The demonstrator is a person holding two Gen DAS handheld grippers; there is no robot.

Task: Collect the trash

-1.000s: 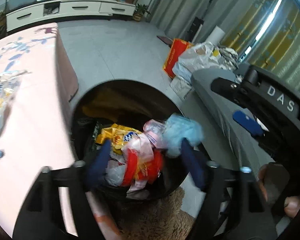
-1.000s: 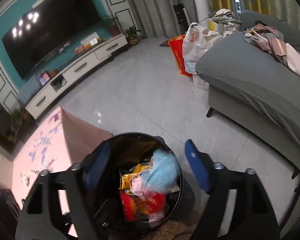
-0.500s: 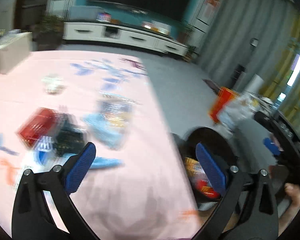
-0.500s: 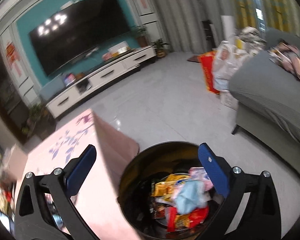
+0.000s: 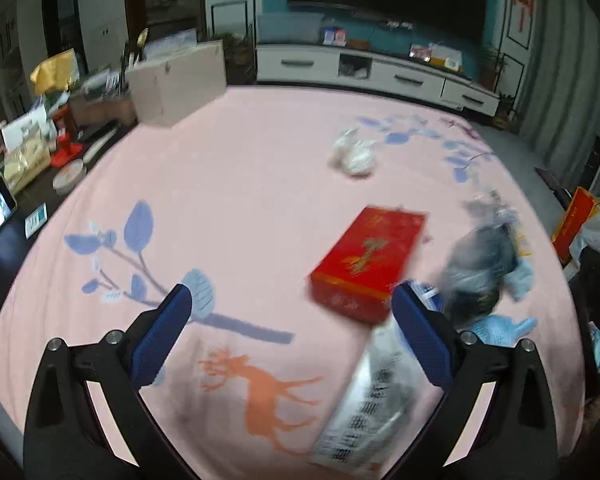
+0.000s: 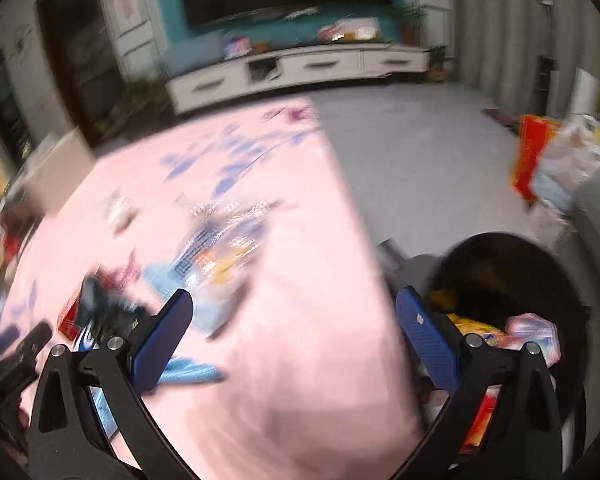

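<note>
Your left gripper (image 5: pixel 290 312): jaws wide apart, nothing between the blue pads, hanging over the pink tablecloth (image 5: pixel 240 200).
Your right gripper (image 6: pixel 294 322): jaws likewise spread and empty, over the cloth's edge; view badly blurred.
Trash on the cloth, in your left view: red box (image 5: pixel 370 258), flat, just beyond the right pad; dark crumpled wrapper (image 5: pixel 482 264) to its right; printed clear packet (image 5: pixel 374 396) near the lower edge, under that pad; white wad (image 5: pixel 354 154) farther off.
Black bin (image 6: pixel 540 280): on the floor beside the table, at your right view's lower right, holding yellow, red and pink wrappers.
</note>
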